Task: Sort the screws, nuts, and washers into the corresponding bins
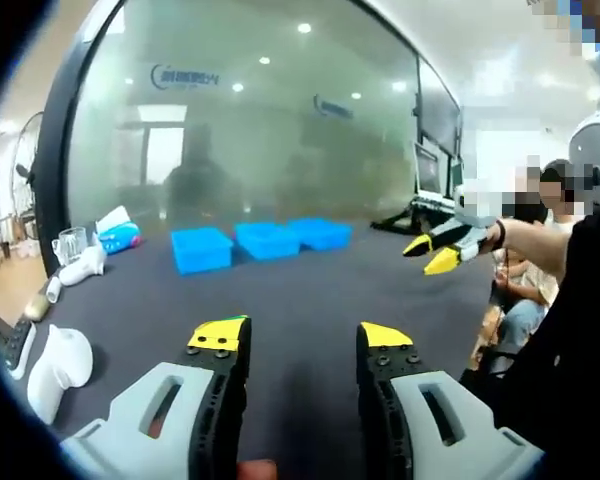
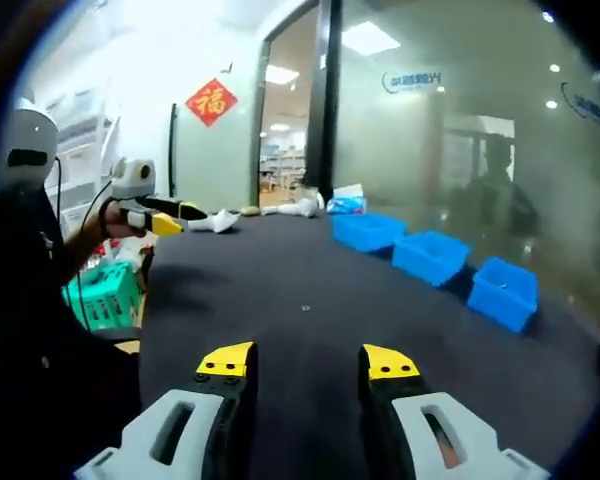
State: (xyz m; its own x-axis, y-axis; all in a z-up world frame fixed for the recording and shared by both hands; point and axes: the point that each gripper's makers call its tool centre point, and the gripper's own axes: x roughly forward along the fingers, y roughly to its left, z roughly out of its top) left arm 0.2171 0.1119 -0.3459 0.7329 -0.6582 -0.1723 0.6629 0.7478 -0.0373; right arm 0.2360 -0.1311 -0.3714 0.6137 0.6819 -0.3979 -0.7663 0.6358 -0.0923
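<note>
Bins: three blue bins [image 1: 265, 241] sit in a row at the far side of the dark table [image 1: 310, 290], by the glass wall.
Small part: one tiny piece [image 2: 305, 308] (kind unclear) lies mid-table.
Left gripper [image 1: 300, 336]: jaws apart, empty.
Right gripper [image 2: 308, 361]: jaws apart, empty.

Three open blue plastic bins stand in a row on the dark table: the first [image 1: 201, 248], the second [image 1: 267, 239] and the third [image 1: 321, 232]. Two yellow-tipped grey grippers show, the left gripper [image 1: 300, 340] and the right gripper [image 2: 309, 361]. One small speck [image 2: 305, 308] lies on the dark table [image 2: 280, 300].
</note>
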